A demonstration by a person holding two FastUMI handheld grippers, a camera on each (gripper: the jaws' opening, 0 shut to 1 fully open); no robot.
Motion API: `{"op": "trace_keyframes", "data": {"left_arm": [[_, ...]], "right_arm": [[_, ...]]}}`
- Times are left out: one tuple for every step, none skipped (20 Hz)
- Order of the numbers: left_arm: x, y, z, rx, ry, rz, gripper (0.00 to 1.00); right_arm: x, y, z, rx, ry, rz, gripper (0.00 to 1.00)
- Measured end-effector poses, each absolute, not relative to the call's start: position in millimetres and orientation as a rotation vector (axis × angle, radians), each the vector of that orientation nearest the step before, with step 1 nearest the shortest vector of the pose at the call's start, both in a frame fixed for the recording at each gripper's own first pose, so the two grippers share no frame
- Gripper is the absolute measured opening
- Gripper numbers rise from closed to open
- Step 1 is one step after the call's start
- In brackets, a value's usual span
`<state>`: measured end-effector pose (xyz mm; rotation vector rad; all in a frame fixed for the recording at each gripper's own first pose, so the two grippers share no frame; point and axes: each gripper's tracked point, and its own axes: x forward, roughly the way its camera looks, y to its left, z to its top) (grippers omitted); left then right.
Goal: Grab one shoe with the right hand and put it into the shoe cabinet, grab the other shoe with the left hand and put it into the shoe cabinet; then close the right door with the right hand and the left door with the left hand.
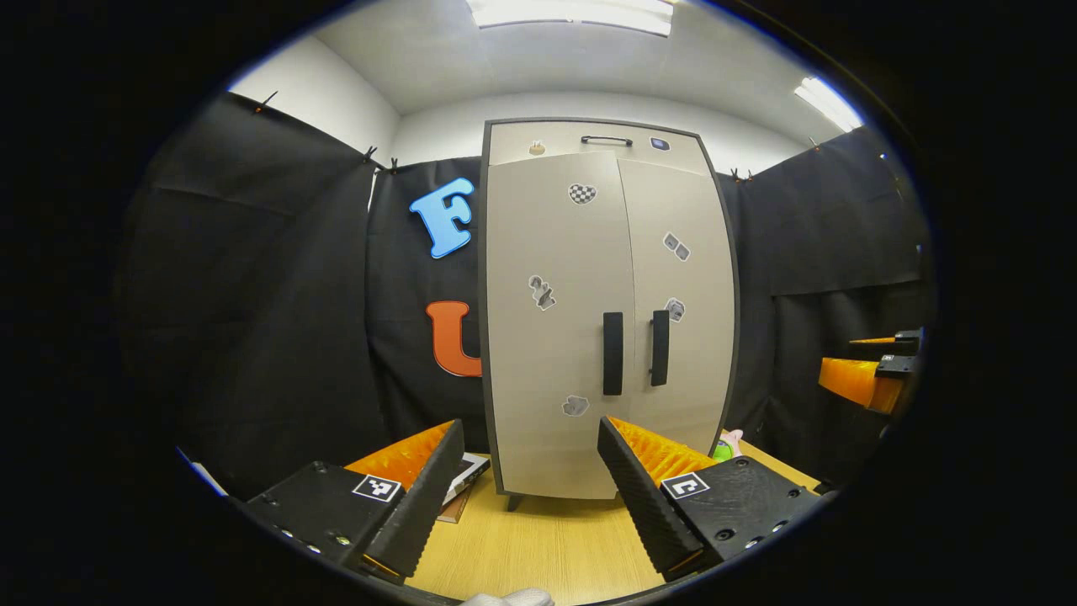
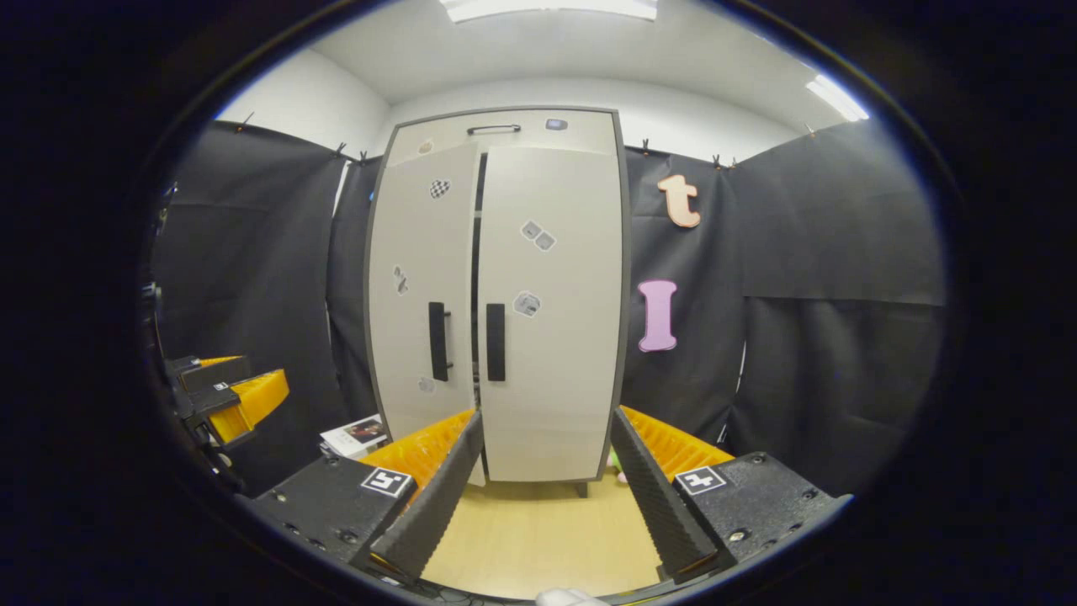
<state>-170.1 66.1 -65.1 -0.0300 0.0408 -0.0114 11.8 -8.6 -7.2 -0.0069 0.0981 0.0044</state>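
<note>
Shoe cabinet (image 1: pixel 602 320) before both spread grippers

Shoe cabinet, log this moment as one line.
shoe cabinet: doors closed or nearly, slight gap in right gripper view | left gripper: open, empty | right gripper: open, empty | shoes: not visible

This is a test booth in a lab, not a real home. Black cloth (image 2: pixel 808 252) is clipped up as walls on both sides of a tall shoe cabinet (image 2: pixel 547 295). Above the cabinet are white walls and long ceiling lights (image 1: pixel 572 13). The cabinet stands on a wooden table (image 2: pixel 538 539).
</note>
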Motion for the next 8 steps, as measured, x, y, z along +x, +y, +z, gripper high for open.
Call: {"op": "trace_keyframes", "data": {"left_arm": [[-170.8,66.4,-65.2,-0.03,0.041,-0.01,0.96],[-171.0,66.9,-64.3,-0.03,0.04,-0.01,0.96],[-170.9,67.0,-64.4,-0.03,0.039,-0.01,0.96],[-170.0,67.6,-64.4,-0.028,0.04,-0.009,0.96],[-169.2,67.6,-65.3,-0.027,0.042,-0.008,0.96],[-169.9,67.5,-65.1,-0.027,0.042,-0.007,0.96],[-169.9,67.9,-65.1,-0.028,0.041,-0.006,0.96],[-170.1,67.7,-63.8,-0.028,0.039,-0.005,0.96]], "right_arm": [[11.9,-8.6,-6.4,-0.005,0.099,0.005,0.99],[12.6,-8.6,-7.1,-0.003,0.1,0.007,0.99],[12.9,-7.7,-7.4,-0.002,0.102,0.009,0.99],[13.4,-6.4,-8.9,-0.002,0.106,0.012,0.99],[12.8,-6.6,-9.0,-0.001,0.107,0.014,0.99],[13.0,-6.0,-8.4,-0.001,0.106,0.014,0.99],[13.4,-5.9,-7.1,-0.002,0.103,0.014,0.99],[14.0,-6.4,-6.5,-0.003,0.101,0.014,0.99]]}}
